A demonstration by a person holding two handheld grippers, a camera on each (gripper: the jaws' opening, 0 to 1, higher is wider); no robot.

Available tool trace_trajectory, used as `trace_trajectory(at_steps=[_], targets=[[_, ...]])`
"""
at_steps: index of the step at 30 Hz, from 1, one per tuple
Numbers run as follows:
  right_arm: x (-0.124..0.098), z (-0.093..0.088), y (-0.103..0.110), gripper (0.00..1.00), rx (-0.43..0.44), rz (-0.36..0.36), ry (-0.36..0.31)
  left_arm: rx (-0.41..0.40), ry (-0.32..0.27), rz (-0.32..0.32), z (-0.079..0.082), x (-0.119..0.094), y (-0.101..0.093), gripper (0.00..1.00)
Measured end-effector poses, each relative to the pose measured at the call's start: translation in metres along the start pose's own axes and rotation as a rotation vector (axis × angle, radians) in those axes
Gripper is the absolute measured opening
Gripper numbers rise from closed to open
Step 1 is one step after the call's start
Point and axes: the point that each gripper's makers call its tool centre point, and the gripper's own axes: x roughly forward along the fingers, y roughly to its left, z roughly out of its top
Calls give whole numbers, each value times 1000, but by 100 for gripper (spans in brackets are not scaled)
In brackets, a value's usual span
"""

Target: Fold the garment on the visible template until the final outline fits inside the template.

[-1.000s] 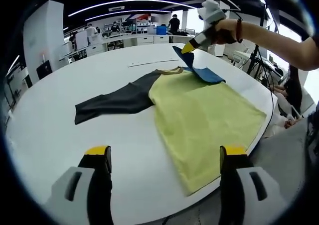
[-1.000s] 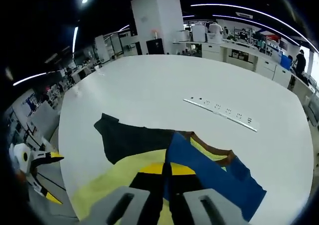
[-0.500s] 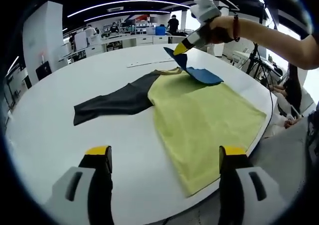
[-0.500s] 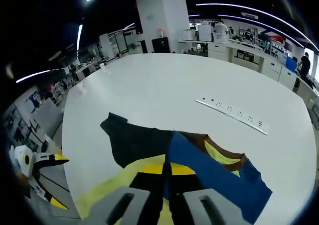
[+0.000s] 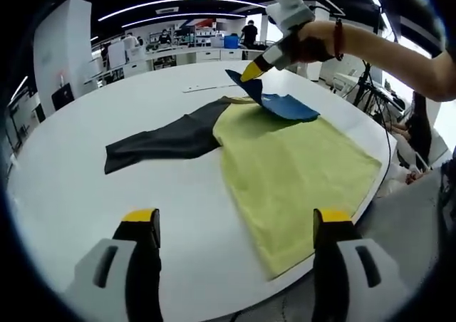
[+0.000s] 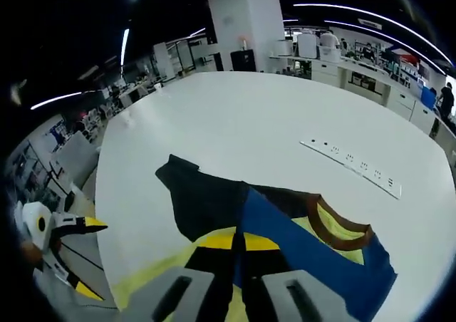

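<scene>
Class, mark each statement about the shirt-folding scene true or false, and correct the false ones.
1. The right gripper is shut on the blue sleeve. True.
2. The left gripper holds the shirt's hem. False: its jaws are open and hold nothing, above the white table.
3. The dark sleeve lies flat on the table. True.
4. The shirt's body is red. False: it is yellow-green.
5. A white strip lies on the table beyond the shirt's collar. True.
</scene>
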Motion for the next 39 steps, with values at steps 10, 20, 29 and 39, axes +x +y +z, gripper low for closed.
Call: trace_trajectory(at_steps=[10, 20, 29, 39], targets=[[13, -13, 8, 0, -5, 33, 23, -3, 11, 2, -3, 0, 1, 86], [32, -23, 12, 0, 32, 41, 37, -13, 12, 8, -5, -1, 3, 86], [49, -35, 27, 0, 68, 86, 47, -27, 12, 23, -10, -6, 8, 86], [40, -38, 12, 32, 47, 12, 16, -22, 10, 32, -9, -7, 13, 90]])
